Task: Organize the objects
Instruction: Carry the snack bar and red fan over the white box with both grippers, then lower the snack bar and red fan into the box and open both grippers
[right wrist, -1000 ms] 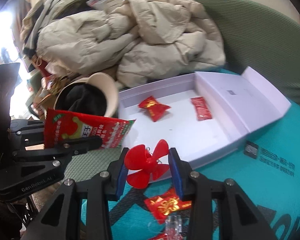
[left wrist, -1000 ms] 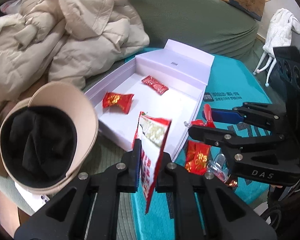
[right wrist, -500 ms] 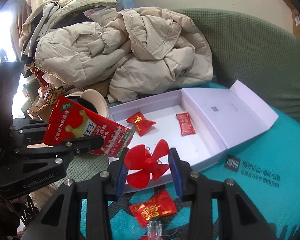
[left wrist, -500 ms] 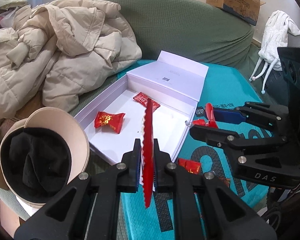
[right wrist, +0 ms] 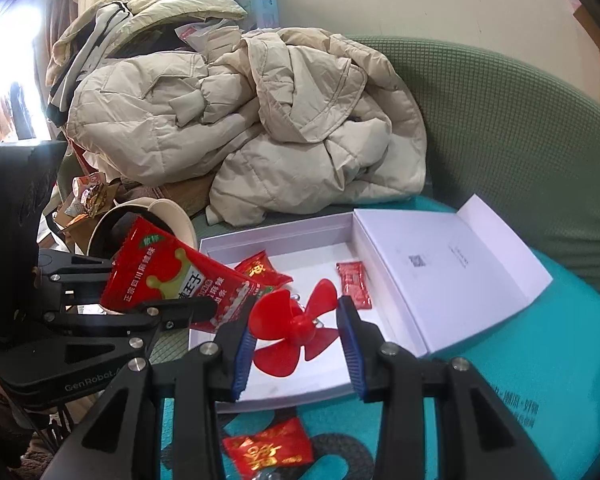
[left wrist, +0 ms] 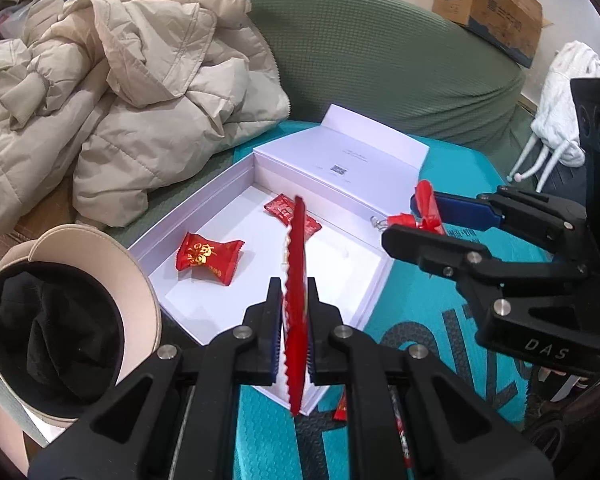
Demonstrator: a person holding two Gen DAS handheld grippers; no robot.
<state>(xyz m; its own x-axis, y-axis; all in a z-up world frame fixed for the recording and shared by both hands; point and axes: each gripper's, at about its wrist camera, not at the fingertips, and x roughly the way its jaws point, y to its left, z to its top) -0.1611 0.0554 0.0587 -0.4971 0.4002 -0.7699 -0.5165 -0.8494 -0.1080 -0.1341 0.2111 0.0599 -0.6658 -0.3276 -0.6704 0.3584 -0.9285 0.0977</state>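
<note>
Left gripper [left wrist: 294, 334] pinches red packet [left wrist: 296, 288] (edge-on); right gripper [right wrist: 298, 342] clamps fan [right wrist: 296, 330].

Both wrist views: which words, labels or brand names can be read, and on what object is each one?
"DAS": right claw body.
"GenRobot.A", cut off: left claw body.
"正宗四川", remainder unclear: red snack packet in the left claw.
Printing on white box lid, teal mat and candies: too small or blurred.
</note>
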